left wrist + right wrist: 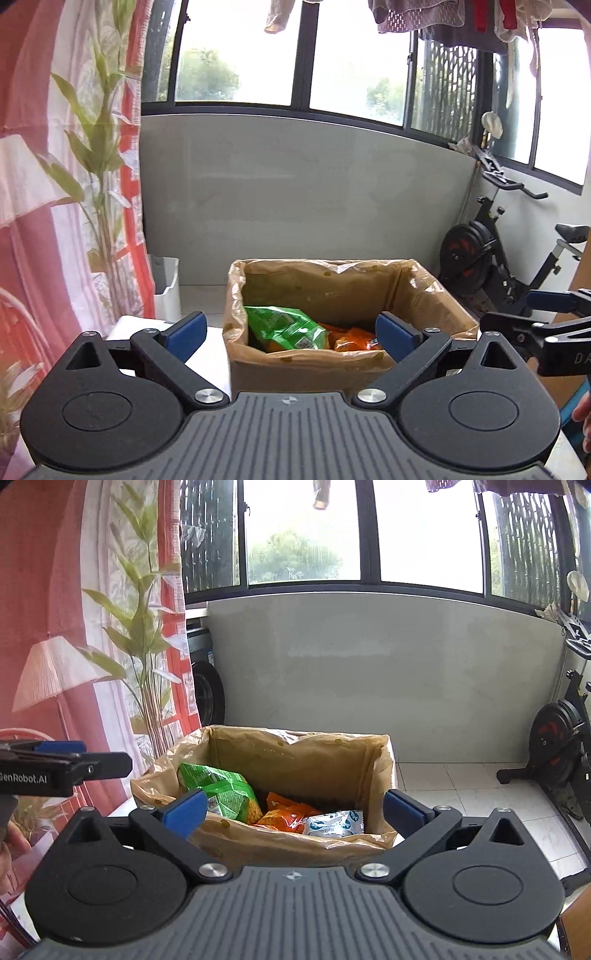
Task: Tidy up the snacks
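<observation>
Left gripper (291,334): jaws wide apart, empty, facing the box.
Right gripper (293,812): jaws apart, empty too.
Cardboard box (295,843): plastic-lined, holding green snack bag (225,794), orange packet (284,812), blue-white packet (334,823).

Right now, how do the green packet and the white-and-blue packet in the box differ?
The green packet is the larger one and leans up against the left wall of the lined box; the white-and-blue packet is small and lies low near the front right. The green one sits on the orange packets' left, the white-and-blue one on their right. Both are sealed, crinkly packs inside the box, and neither gripper holds one.
</observation>
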